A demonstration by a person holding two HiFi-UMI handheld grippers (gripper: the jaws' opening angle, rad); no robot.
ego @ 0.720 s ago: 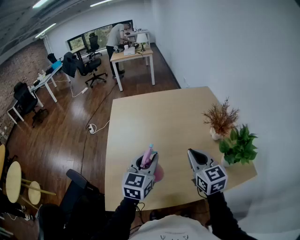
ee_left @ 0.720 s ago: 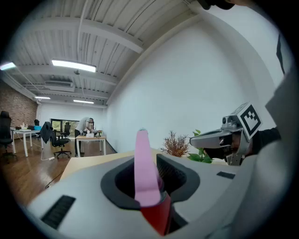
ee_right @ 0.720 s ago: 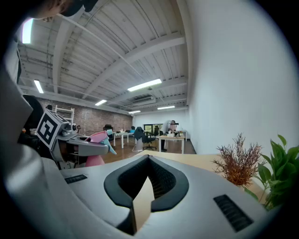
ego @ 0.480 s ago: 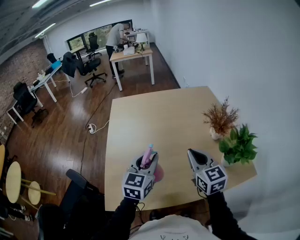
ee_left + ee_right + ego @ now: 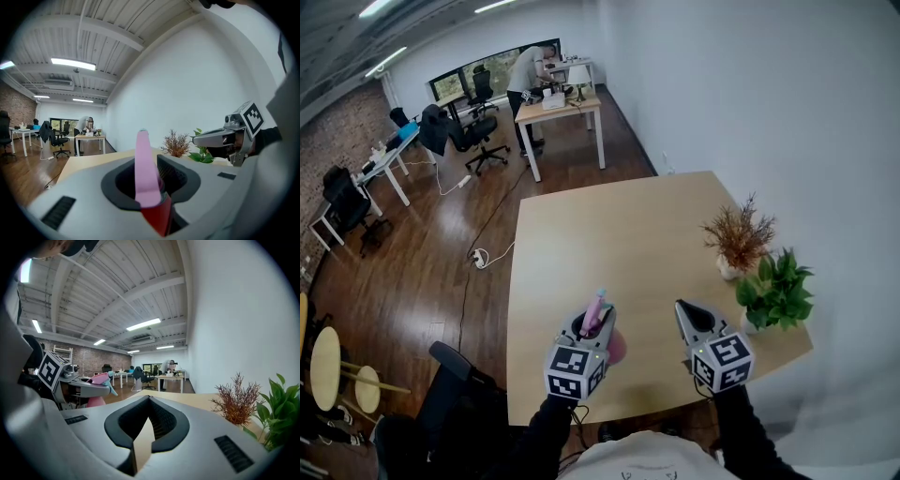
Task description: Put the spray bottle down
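Note:
The spray bottle [image 5: 600,312] is pink with a round pink body [image 5: 617,349] and hangs just above the near part of the wooden table [image 5: 609,225]. My left gripper [image 5: 593,319] is shut on it. In the left gripper view its pink head [image 5: 145,168] stands upright between the jaws, above a red part [image 5: 160,218]. My right gripper [image 5: 682,307] hovers to the right of the bottle, level with it, shut and holding nothing. The right gripper view shows its own jaws [image 5: 149,398] meeting at the tip, and the bottle [image 5: 100,378] to the left.
A dried brown plant [image 5: 739,239] and a green potted plant [image 5: 778,291] stand at the table's right edge by the white wall. A black chair [image 5: 455,370] sits off the table's near left corner. A person works at a far desk [image 5: 562,105].
The head view has shifted slightly. Both grippers and the bottle stay where they were.

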